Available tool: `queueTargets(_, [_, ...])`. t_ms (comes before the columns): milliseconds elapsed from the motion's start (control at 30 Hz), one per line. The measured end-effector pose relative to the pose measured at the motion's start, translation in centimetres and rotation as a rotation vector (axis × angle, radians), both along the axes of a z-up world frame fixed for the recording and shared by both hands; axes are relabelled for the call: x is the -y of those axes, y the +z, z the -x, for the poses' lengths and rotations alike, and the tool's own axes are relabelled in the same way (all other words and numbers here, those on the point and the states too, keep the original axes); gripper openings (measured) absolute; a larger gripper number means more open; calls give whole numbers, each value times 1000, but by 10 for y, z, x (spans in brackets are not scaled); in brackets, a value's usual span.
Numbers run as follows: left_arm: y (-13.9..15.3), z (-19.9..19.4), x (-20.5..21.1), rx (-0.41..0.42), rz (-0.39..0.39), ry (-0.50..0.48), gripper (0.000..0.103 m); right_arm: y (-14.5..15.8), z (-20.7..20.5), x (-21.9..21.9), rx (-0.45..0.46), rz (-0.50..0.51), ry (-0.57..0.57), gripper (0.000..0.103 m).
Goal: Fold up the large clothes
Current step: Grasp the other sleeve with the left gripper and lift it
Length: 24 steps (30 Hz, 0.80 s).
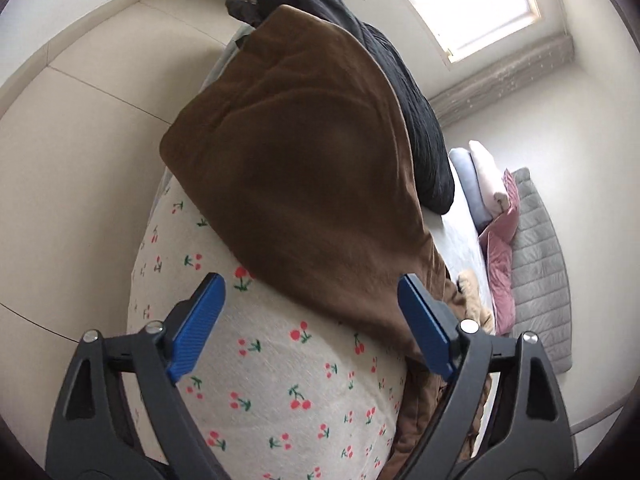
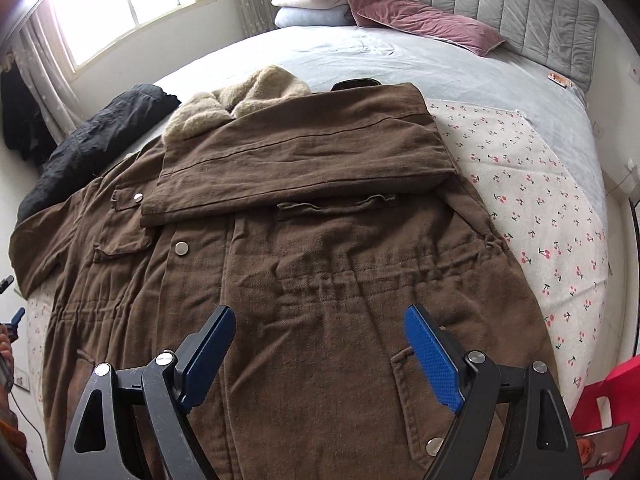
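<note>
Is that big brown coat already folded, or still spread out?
Partly folded: one sleeve lies across the brown fleece-collared coat; its body remains spread flat on the bed.

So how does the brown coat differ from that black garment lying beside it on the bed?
The brown coat is spread flat, front up, with one sleeve folded across its chest; the black garment lies bunched in a crumpled heap. The brown coat shows snaps, pocket flaps and a fleecy cream collar; the black garment shows no such details. The coat lies on the cherry-print sheet, the black garment nearer the window. Both rest ungripped.

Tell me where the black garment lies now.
In the right wrist view, the black garment lies at the bed's left edge, beside the brown coat, under the window.
</note>
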State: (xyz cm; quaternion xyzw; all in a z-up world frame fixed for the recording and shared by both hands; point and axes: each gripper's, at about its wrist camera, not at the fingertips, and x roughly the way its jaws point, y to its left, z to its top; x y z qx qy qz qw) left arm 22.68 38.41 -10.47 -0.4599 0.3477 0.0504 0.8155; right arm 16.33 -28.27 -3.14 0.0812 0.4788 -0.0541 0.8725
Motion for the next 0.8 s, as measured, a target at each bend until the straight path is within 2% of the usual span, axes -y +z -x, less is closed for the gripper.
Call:
queueTargets(133, [-24, -8, -15, 2, 90, 71, 77, -6, -3, -6, -19, 23, 13, 88])
queueTargets(233, [-32, -12, -20, 28, 112, 118, 71, -9, -5, -11, -27, 38, 20, 88])
queueTargets(267, [-34, -13, -22, 28, 116, 134, 60, -10, -6, -11, -29, 41, 22, 88])
queueTargets(300, [-34, -14, -23, 22, 114, 148, 40, -12, -6, -12, -31, 43, 23, 88])
queueTargets(333, [-33, -16, -24, 26, 118, 147, 27, -13, -7, -12, -35, 44, 25, 88])
queueTargets(367, [-29, -17, -24, 32, 116, 147, 10, -14, -7, -12, -38, 44, 27, 88])
queueTargets(400, [-22, -16, -22, 41, 98, 146, 9, -15, -7, -12, -41, 46, 27, 88])
queueTargets(433, [-9, -16, -16, 56, 44, 144, 9, -16, -7, -12, -43, 47, 24, 88])
queueTargets(533, [38, -16, 7, 122, -171, 108, 8, -14, -7, -9, -38, 41, 17, 88])
queueTargets(600, [73, -17, 28, 184, -269, 80, 8, -12, -6, -8, -29, 31, 16, 88])
queueTargets(700, [124, -24, 61, 284, -349, 32, 8, -9, -5, -7, -19, 24, 17, 88])
queueTargets(800, [167, -36, 98, 365, -391, -44, 8, -6, -4, -4, -10, 10, 12, 88])
